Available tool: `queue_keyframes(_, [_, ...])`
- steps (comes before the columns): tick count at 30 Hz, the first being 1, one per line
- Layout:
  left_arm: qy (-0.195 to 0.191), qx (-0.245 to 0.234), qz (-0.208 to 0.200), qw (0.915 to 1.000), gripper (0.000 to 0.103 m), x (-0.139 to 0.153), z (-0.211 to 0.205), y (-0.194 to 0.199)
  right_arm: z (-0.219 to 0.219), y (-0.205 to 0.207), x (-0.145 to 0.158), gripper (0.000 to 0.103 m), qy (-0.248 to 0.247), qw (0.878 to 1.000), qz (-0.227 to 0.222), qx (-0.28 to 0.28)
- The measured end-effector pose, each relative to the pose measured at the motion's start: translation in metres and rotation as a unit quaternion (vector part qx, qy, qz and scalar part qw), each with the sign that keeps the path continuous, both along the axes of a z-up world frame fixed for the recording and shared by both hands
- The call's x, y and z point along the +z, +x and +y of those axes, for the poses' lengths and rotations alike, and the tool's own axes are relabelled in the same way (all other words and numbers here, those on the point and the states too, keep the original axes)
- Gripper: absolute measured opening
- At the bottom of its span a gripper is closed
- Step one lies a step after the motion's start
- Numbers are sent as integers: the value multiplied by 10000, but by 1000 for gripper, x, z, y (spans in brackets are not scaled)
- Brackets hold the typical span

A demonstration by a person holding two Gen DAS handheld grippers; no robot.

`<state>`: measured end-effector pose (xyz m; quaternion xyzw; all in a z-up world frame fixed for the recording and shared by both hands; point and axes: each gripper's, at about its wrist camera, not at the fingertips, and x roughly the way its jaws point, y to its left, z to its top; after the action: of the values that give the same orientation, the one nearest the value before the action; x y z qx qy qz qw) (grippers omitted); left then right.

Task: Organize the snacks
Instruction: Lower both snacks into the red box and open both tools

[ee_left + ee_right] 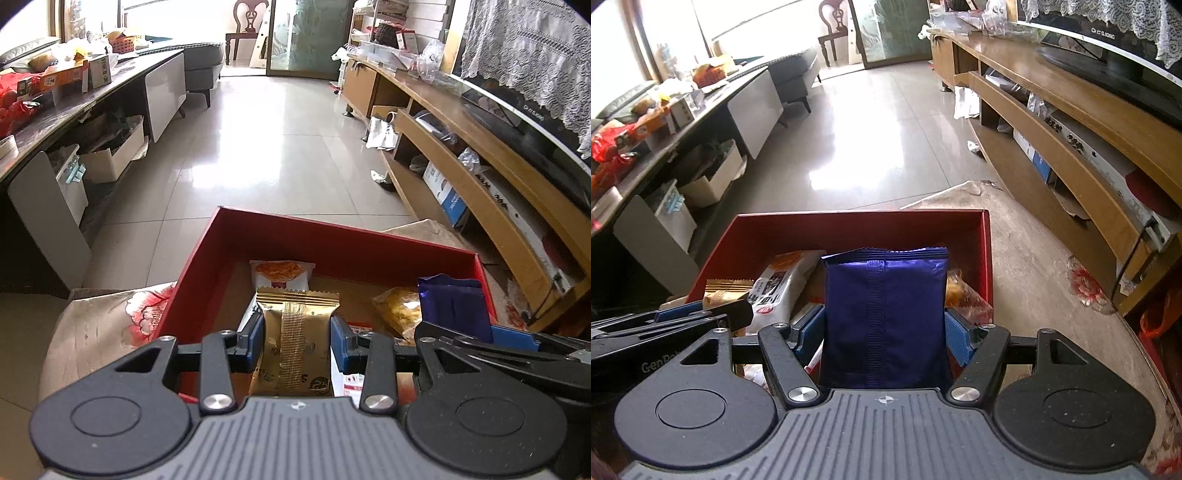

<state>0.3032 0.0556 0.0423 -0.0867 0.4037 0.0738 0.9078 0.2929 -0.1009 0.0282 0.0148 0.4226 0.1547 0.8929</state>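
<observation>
A red cardboard box lies open on a floral cloth, with snack packets in it. Over the box, my left gripper is shut on a gold snack packet, blue pads pressing both its sides. The gold packet's edge also shows in the right wrist view, beside the left gripper's fingers. My right gripper is shut on a dark blue snack packet, held upright above the box. Inside lie a white and orange packet and a clear bag of yellow snacks.
The floral cloth covers the surface under the box. A wooden TV stand with a television runs along the right. To the left stands a cluttered grey table with boxes beneath. Tiled floor stretches ahead.
</observation>
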Motion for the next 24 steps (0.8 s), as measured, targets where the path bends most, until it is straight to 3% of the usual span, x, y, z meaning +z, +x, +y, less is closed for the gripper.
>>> queue_keyframes(15, [107, 157, 236, 9995, 38, -23, 5, 22, 15, 18, -16, 74, -356, 9991, -208, 77])
queue_keyframes(24, [118, 145, 207, 9996, 48, -20, 7, 21, 13, 21, -14, 80, -442, 9987, -239, 7])
